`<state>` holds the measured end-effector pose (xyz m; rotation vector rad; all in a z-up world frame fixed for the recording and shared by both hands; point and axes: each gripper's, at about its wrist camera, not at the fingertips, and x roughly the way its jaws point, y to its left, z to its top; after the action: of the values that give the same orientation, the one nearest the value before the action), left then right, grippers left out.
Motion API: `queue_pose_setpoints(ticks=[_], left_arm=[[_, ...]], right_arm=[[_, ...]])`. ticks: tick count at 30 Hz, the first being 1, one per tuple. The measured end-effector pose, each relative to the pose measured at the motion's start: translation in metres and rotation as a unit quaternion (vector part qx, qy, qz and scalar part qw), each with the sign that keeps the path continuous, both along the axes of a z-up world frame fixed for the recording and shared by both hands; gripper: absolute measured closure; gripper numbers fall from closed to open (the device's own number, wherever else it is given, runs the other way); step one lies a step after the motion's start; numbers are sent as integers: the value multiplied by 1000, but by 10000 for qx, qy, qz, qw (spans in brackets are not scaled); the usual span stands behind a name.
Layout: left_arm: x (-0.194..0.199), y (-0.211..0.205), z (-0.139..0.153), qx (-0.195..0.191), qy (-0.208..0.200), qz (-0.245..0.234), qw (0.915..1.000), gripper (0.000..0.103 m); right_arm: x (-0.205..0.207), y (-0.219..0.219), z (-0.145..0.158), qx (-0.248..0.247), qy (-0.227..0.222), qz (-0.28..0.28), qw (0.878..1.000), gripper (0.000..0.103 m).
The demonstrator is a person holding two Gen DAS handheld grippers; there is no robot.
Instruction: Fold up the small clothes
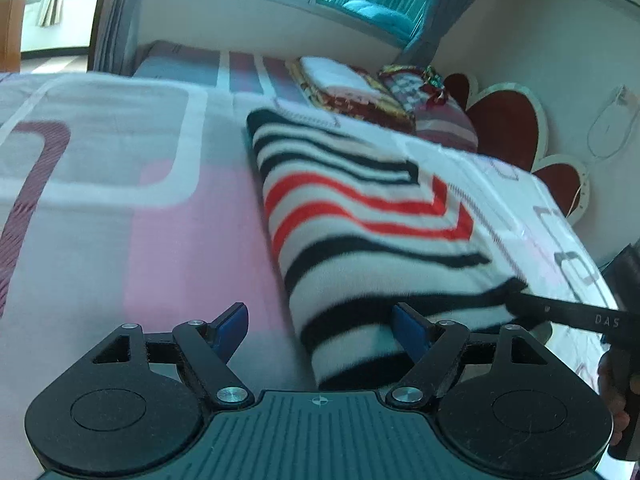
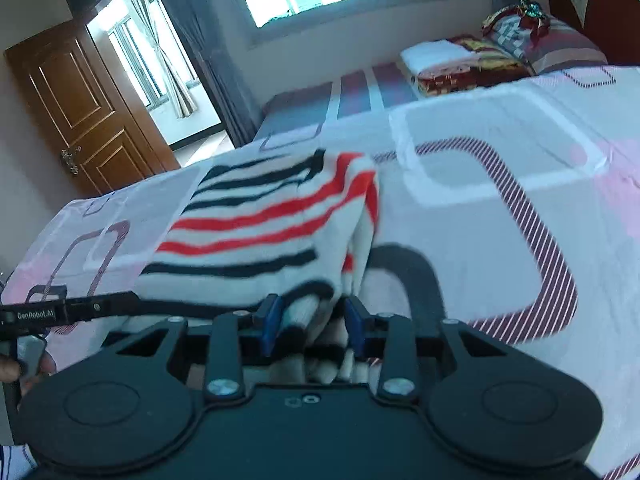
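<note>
A small knitted garment (image 1: 360, 220), white with black and red stripes, lies folded on the patterned bed sheet (image 1: 120, 200). My left gripper (image 1: 320, 330) is open wide around its near corner. The cloth rests against the right blue pad (image 1: 408, 332), while the other pad stands clear of it over the sheet. From the right edge of this view, a finger of the right gripper (image 1: 560, 314) reaches the garment's hem. In the right wrist view, my right gripper (image 2: 313, 326) is shut on a bunched edge of the garment (image 2: 260, 220). The left gripper's finger (image 2: 80, 308) comes in from the left.
Folded blankets (image 2: 452, 60) and a striped pillow (image 2: 568, 48) sit at the bed's far end by a red headboard (image 1: 508, 124). A wooden door (image 2: 80, 108) stands open beyond the bed's edge. Wide bare sheet (image 2: 500, 220) lies beside the garment. A hand (image 1: 612, 392) holds the right gripper.
</note>
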<state>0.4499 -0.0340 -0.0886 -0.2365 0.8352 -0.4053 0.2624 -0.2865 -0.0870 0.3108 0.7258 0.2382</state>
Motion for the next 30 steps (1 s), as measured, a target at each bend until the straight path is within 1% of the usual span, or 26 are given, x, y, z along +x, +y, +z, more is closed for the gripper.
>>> queue_pose_setpoints(ticks=[1, 2, 4, 9, 15, 18, 23, 24, 25, 26, 27, 28, 29, 30], left_arm=[[-4, 0, -2, 43, 5, -7, 10000, 24], [-7, 0, -3, 104, 2, -13, 9999, 24], [-11, 1, -6, 155, 39, 3, 9999, 24], [-17, 5, -12, 122, 84, 70, 9999, 24], [-20, 7, -18, 84, 104, 91, 9999, 24], [-18, 9, -21, 34, 119, 72, 9999, 24], [-13, 11, -14, 24, 199, 32, 9998, 24], [-10, 13, -11, -12, 209, 45, 9998, 24], [-8, 15, -6, -27, 146, 133, 9998, 19], [-4, 18, -2, -50, 80, 189, 9998, 16], [2, 20, 2, -126, 24, 181, 9998, 14], [9, 21, 4, -202, 30, 199, 9996, 14], [17, 21, 5, -274, 69, 207, 9994, 14], [25, 20, 7, -354, 89, 156, 9992, 14]], right_arm=[[0, 1, -1, -27, 35, 4, 10000, 81], [-3, 3, -2, 3, 52, 40, 10000, 86], [-5, 1, -5, 44, 65, 18, 10000, 91], [-8, 0, -8, -42, 40, 0, 10000, 92], [-7, -1, -21, -97, 99, -16, 9999, 93], [-8, -2, -26, -45, 107, -46, 9999, 94], [-7, -2, -26, -110, 118, 7, 9999, 94], [-7, -2, -25, -81, 141, 16, 9999, 92], [-8, -4, -20, -10, 115, -8, 9999, 84], [-13, -7, -12, 33, -115, -117, 9999, 77], [-18, -10, -3, 30, -415, -232, 9989, 65], [-19, -13, 5, 43, -607, -288, 9977, 54], [-16, -16, 9, 82, -657, -314, 9973, 48], [-10, -19, 10, 129, -611, -323, 9975, 45]])
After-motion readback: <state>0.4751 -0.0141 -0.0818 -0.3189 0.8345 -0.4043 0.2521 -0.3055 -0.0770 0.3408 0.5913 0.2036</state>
